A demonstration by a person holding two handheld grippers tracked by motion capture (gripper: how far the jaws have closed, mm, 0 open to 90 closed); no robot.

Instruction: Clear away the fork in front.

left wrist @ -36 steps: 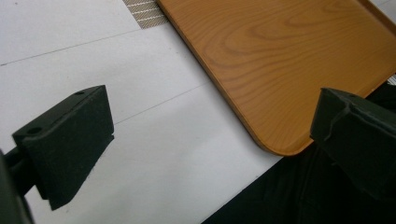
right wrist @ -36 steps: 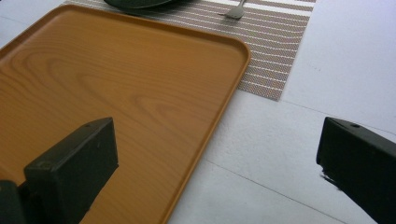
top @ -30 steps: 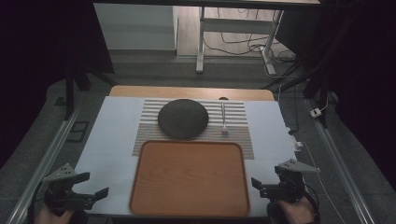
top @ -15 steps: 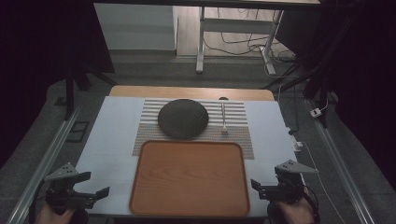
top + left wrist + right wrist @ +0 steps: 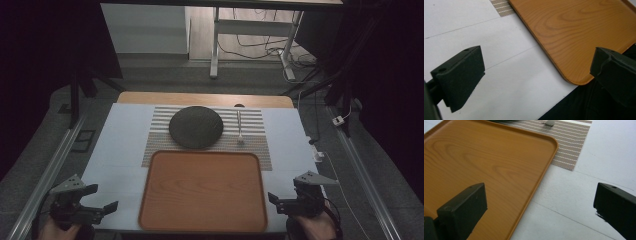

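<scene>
Both tools, left tool and right tool, I hold with jaws wide apart, gripping nothing, flanking the wooden tray on the table.

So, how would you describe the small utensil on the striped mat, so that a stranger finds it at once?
Start from the wooden tray; just beyond it lies a striped mat. On the mat, right of the dark round plate, lies the utensil: thin, pale, pointing toward the tray, the only slender thing there.

The tray looks like smooth wood-grain, the striped mat woven, the plate matt dark.
</scene>
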